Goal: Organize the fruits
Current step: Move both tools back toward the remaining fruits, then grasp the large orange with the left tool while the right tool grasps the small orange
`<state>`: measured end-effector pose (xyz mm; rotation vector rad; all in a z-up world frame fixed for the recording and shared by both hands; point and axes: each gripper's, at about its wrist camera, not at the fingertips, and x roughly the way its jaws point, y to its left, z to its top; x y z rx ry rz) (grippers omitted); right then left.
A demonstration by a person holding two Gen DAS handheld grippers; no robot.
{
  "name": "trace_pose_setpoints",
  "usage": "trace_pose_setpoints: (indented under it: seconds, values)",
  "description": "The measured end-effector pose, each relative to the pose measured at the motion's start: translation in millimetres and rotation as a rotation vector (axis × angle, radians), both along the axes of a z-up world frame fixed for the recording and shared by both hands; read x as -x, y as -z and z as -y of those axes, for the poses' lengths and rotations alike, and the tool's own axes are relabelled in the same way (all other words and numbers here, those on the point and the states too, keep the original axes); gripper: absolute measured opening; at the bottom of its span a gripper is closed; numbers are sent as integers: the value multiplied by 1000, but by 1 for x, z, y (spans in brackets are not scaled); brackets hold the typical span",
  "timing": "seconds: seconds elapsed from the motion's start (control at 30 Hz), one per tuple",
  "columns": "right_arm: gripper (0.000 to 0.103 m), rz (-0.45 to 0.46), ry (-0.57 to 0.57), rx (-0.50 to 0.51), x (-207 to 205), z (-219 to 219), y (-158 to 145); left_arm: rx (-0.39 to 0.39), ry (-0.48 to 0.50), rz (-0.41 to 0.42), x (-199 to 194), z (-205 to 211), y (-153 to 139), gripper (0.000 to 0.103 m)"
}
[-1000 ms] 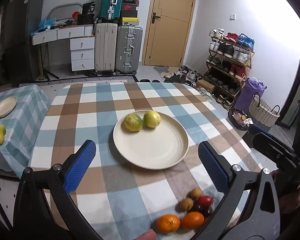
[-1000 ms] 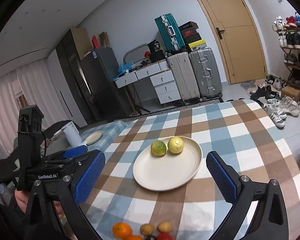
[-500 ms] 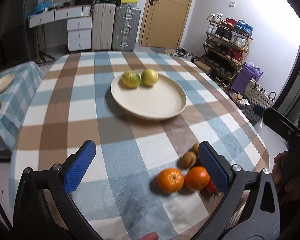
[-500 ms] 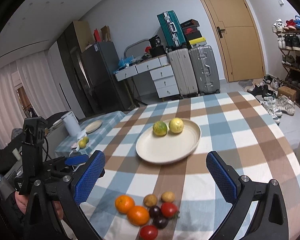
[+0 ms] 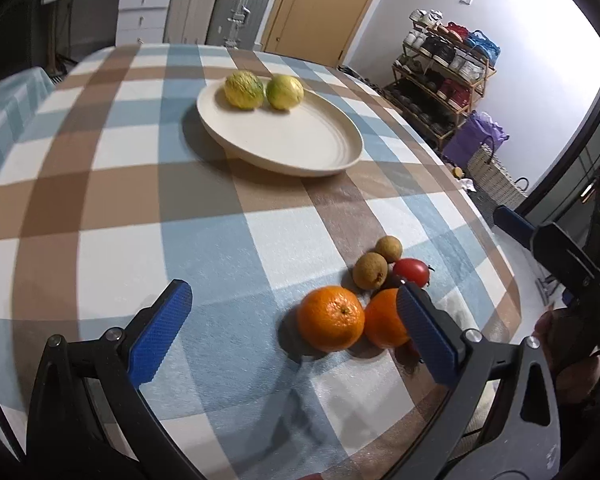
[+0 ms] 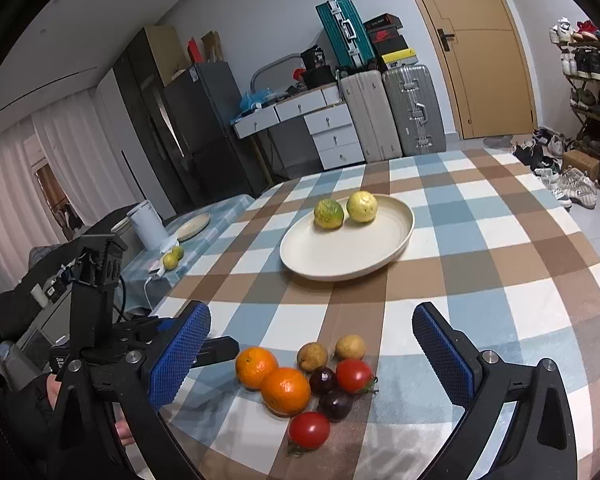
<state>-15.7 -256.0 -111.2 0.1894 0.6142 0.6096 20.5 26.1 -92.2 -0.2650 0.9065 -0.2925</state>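
Observation:
A cream plate [image 5: 320,148] [image 6: 380,256] holds two yellow-green fruits [image 5: 244,90] [image 6: 329,213] at its far side. Near the table's front edge lies a cluster of fruit: two oranges [image 5: 331,323] [image 6: 286,391], two brown fruits [image 5: 370,271] [image 6: 312,357], red tomatoes [image 5: 411,273] [image 6: 354,376] and dark plums [image 6: 335,405]. My left gripper [image 5: 296,328] is open and empty just above the oranges, its right finger in front of one. My right gripper [image 6: 312,356] is open and empty above the cluster.
The checked tablecloth [image 6: 500,248] covers a round table. A side table [image 6: 204,236] at the left carries a small plate, two fruits and a white cup. Suitcases, drawers, a door and a shoe rack [image 5: 440,64] stand beyond.
Both grippers have pulled back and down toward the fruit cluster at the table's near edge. The plate now sits farther off. Both stay open and empty.

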Motion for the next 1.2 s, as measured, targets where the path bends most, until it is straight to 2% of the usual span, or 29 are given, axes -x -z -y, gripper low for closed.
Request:
trace_pose_setpoints:
  seconds: [0.1, 0.37, 0.6, 0.77, 1.2]
  values:
    - [103, -4, -4, 0, 0, 0, 2, 17, 18, -13, -4, 3, 6, 95]
    - [103, -21, -2, -7, -3, 3, 7, 79, 78, -68, -15, 9, 20, 66]
    - [103, -28, 3, -17, -4, 6, 9, 127, 90, -82, -16, 7, 26, 57]
    - [103, -32, 6, -21, -3, 7, 11, 173, 113, -96, -15, 5, 29, 38]
    - [103, -34, 1, -23, -2, 8, 12, 213, 88, -101, -14, -3, 30, 37]
